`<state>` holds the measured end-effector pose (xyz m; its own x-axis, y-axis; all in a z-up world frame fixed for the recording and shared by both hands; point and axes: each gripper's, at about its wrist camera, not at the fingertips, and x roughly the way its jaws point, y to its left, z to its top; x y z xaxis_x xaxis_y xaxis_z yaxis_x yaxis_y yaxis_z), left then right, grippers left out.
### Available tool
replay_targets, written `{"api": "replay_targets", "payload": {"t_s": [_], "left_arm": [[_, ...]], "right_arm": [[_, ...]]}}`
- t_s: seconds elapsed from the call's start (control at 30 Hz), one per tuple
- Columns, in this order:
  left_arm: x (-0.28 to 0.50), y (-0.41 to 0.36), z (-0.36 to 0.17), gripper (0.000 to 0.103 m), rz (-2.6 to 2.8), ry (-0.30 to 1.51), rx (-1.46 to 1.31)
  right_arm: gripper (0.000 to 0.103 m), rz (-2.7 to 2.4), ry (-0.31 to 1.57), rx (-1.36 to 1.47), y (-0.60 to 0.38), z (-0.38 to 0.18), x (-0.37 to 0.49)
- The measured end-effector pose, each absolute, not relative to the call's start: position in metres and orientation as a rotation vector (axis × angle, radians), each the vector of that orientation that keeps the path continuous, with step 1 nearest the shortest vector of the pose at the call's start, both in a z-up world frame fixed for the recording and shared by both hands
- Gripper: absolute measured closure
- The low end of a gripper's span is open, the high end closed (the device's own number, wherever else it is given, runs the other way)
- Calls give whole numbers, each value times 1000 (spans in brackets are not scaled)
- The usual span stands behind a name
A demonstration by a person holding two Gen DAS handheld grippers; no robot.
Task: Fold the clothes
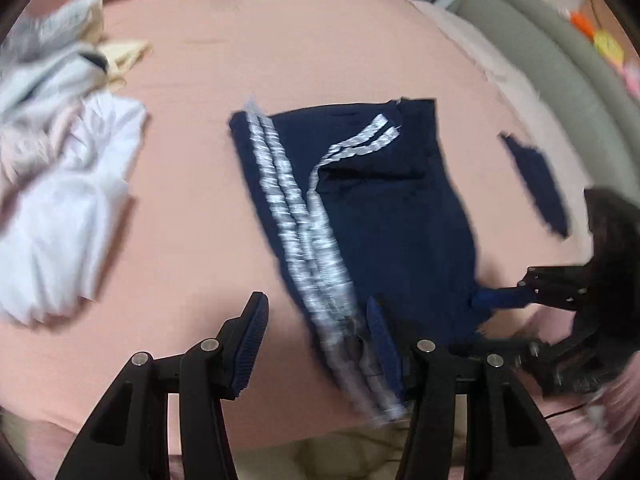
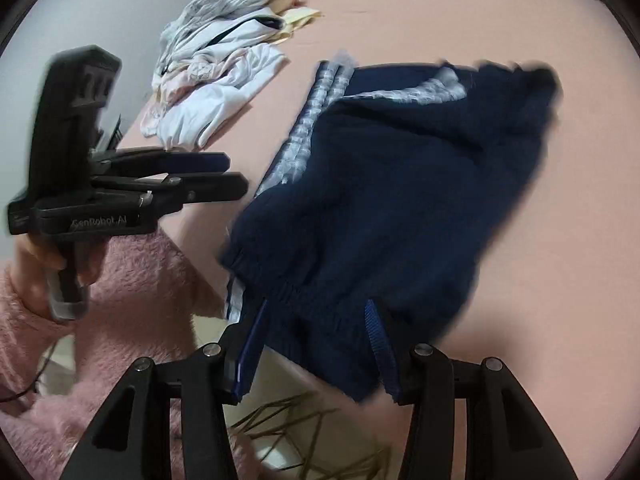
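left gripper (image 1: 316,340) fingers spread, nothing pinched; the striped edge of the navy track pants (image 1: 376,208) runs between them. right gripper (image 2: 316,344) fingers also apart, straddling the elastic waistband, not clamped. pants lie on the pink bed (image 1: 192,216), doubled over at least once, stripes crossing, hem edges uneven. looks partway folded; another fold or tidying seems left. heap of pale clothes (image 1: 64,184) sits crumpled well apart, unfolded.

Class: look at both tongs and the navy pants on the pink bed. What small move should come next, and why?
Probably close the right tongs on the waistband lying between its open jaws. The left tongs are also open, and the navy pants lie only partly folded on the bed.
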<state>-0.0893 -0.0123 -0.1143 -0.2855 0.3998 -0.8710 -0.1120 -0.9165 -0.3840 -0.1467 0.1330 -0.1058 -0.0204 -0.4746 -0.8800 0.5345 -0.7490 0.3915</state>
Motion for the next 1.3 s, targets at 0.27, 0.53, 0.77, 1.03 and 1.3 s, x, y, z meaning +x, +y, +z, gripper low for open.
{"api": "replay_targets", "payload": {"t_s": [0.27, 0.53, 0.77, 1.03, 1.3], "left_arm": [[-70, 19, -131, 56, 2122, -321, -1719], [-60, 26, -109, 94, 2191, -243, -1619], [-46, 16, -118, 94, 2212, -257, -1672], [-54, -5, -130, 83, 2193, -319, -1778], [-89, 44, -150, 82, 2225, 50, -1747]], "right_arm": [[54, -2100, -120, 1629, 182, -117, -140], [54, -2131, -56, 1611, 172, -112, -122], [54, -2150, -28, 1540, 157, -88, -112], [54, -2029, 136, 1715, 147, -125, -128], [55, -2057, 121, 1711, 131, -137, -146]]}}
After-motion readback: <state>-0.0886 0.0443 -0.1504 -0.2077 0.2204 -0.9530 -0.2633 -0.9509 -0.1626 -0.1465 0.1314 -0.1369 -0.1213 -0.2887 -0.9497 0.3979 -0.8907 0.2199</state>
